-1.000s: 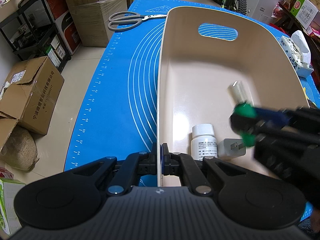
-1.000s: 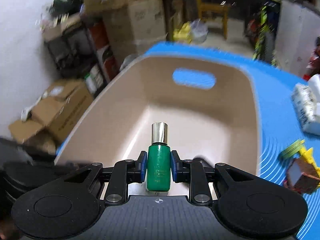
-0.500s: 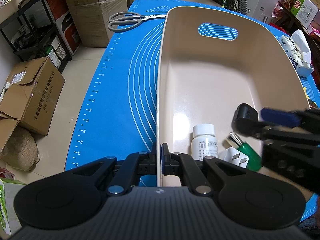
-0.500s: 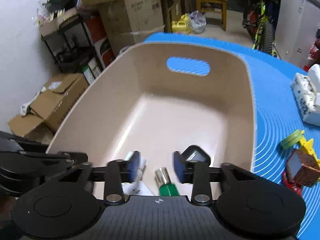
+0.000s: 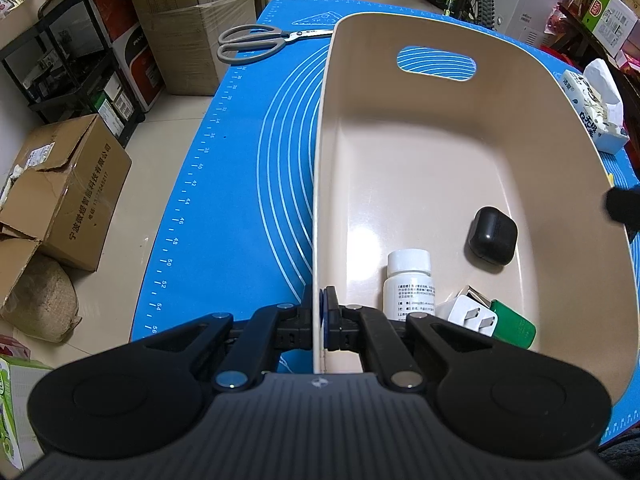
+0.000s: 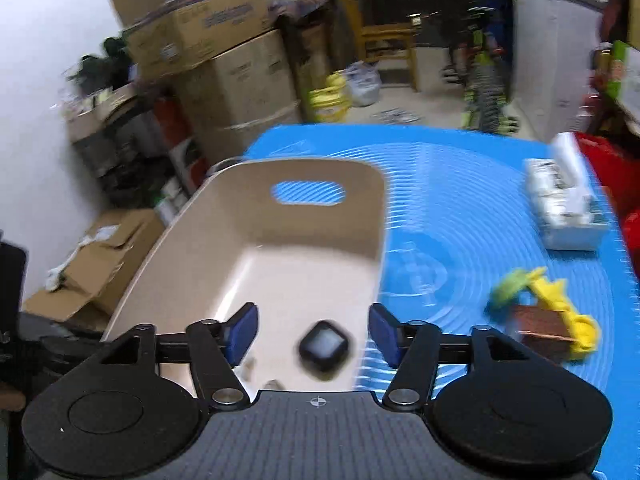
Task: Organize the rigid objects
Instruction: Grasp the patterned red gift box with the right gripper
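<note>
A beige plastic basket (image 5: 420, 152) stands on the blue mat (image 5: 248, 160). My left gripper (image 5: 319, 316) is shut on the basket's near left rim. Inside lie a white pill bottle (image 5: 409, 280), a white plug adapter (image 5: 470, 314), a green bottle (image 5: 514, 328) on its side and a black earbud case (image 5: 493, 236). My right gripper (image 6: 314, 332) is open and empty, raised above the basket's (image 6: 224, 236) near right corner, with the black case (image 6: 323, 350) below it. A yellow and green toy with a brown block (image 6: 544, 312) lies on the mat to the right.
Grey scissors (image 5: 256, 40) lie at the mat's far left corner. A tissue pack (image 5: 596, 108) sits at the right edge, also in the right wrist view (image 6: 564, 204). Cardboard boxes (image 5: 60, 192) and shelves stand on the floor to the left.
My right gripper let go of the green bottle into the basket, opened wide and pulled back up and to the right. The left gripper stayed shut on the rim.
</note>
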`<state>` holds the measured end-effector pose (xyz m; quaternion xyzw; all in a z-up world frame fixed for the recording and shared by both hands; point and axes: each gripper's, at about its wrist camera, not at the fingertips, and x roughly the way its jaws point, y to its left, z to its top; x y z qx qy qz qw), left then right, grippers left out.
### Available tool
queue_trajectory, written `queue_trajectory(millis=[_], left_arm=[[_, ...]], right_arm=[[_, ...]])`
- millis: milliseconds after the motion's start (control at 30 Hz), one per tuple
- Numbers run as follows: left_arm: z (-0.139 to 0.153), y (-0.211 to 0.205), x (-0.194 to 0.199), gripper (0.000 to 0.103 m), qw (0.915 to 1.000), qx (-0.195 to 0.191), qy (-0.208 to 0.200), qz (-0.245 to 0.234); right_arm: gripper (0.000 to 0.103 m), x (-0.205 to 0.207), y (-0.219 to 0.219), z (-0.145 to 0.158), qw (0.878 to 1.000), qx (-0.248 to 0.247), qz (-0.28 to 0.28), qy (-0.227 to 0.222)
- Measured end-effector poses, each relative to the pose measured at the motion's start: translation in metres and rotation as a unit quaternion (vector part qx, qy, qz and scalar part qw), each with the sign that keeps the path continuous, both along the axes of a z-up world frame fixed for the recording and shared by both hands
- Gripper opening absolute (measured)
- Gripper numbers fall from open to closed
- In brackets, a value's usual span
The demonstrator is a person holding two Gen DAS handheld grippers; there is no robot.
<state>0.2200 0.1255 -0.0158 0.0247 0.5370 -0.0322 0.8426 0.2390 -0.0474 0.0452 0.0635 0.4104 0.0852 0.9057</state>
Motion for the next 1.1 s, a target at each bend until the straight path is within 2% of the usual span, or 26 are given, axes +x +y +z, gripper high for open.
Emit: queue_trajectory(millis=[67, 267, 500, 633, 833, 1100], left_arm=[[0.000, 0.000, 0.000, 0.005, 1.0000, 0.000, 0.000, 0.001], [0.001, 0.000, 0.000, 0.005, 1.0000, 0.000, 0.000, 0.001], [0.000, 0.000, 0.000, 0.005, 1.0000, 0.000, 0.000, 0.001], [0.001, -0.001, 0.000, 0.005, 1.0000, 0.001, 0.001, 0.001], [0.001, -0.001, 0.000, 0.005, 1.0000, 0.002, 0.000, 0.002], [0.000, -0.003, 0.000, 0.006, 1.0000, 0.006, 0.000, 0.002]], right_arm=[[0.071, -0.002, -0.010, 0.003, 1.000, -0.016, -0.012, -0.009], [0.071, -0.001, -0.056, 0.004, 0.997, -0.020, -0.074, -0.016], [0.076, 0.006, -0.106, -0.019, 0.989, -0.037, -0.142, 0.003], [0.084, 0.010, -0.120, -0.040, 0.986, -0.060, -0.156, 0.017], [0.090, 0.019, -0.125, -0.067, 0.984, -0.072, -0.156, 0.046], [0.091, 0.034, -0.126, -0.096, 0.981, -0.082, -0.162, 0.075]])
